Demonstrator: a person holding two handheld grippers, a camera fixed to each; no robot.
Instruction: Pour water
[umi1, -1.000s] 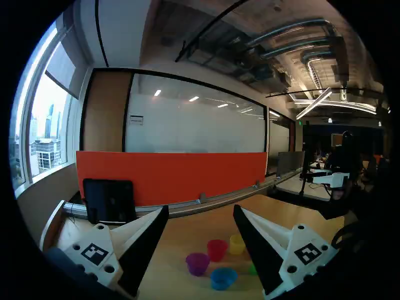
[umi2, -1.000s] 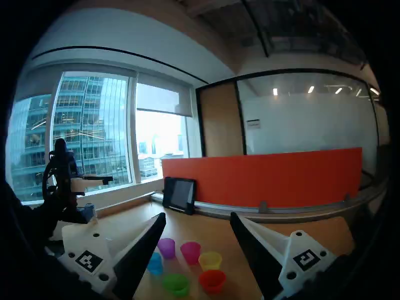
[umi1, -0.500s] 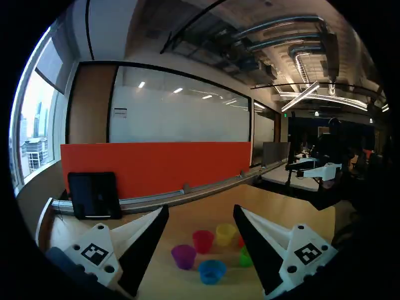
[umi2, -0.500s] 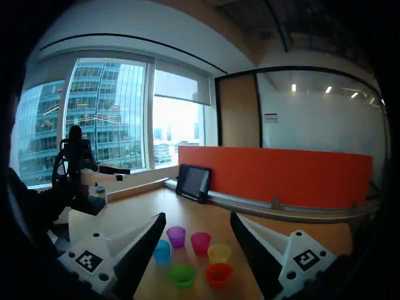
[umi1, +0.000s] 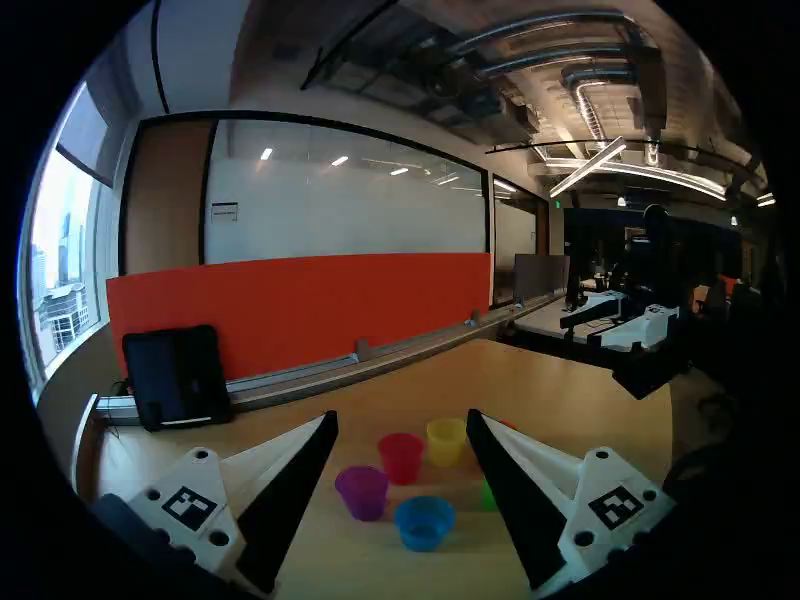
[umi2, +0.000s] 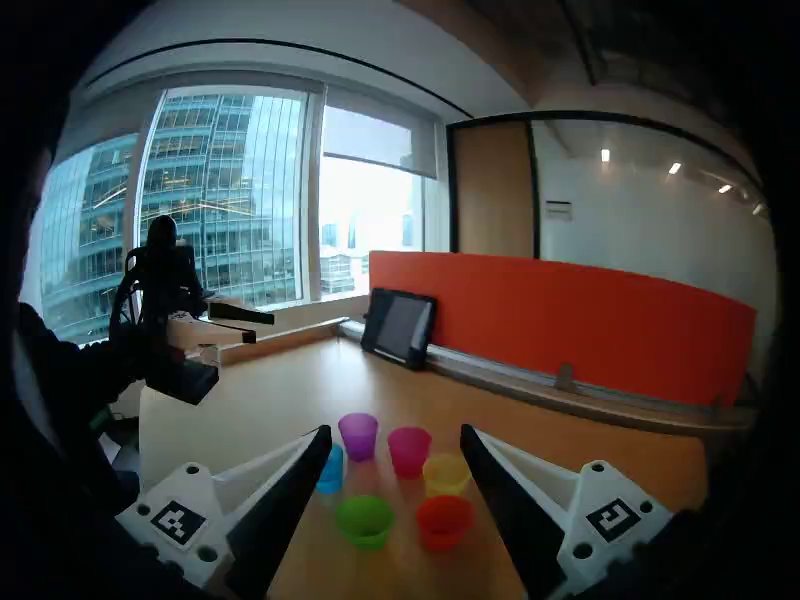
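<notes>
Several small coloured cups stand clustered on the wooden table (umi1: 560, 390). In the left gripper view I see a purple cup (umi1: 362, 492), a pink cup (umi1: 400, 457), a yellow cup (umi1: 446, 440), a blue cup (umi1: 423, 522) and a green cup (umi1: 486, 494) half hidden behind a finger. My left gripper (umi1: 400, 415) hangs open above them, empty. In the right gripper view the purple cup (umi2: 358, 435), pink cup (umi2: 408, 450), yellow cup (umi2: 446, 473), blue cup (umi2: 331, 468), green cup (umi2: 364, 520) and orange cup (umi2: 443, 522) lie below my open right gripper (umi2: 395, 430).
A dark tablet (umi1: 175, 375) (umi2: 400, 328) leans against the orange divider (umi1: 300, 310) (umi2: 580, 330) at the table's back. The other gripper (umi2: 185, 335), held by a dark-sleeved arm, is far left; tall windows (umi2: 220, 220) stand behind. More desks (umi1: 620, 320) lie to the right.
Both views have tipped down and come nearer the table: the cups sit higher and larger between the fingers. Both grippers stay open.
</notes>
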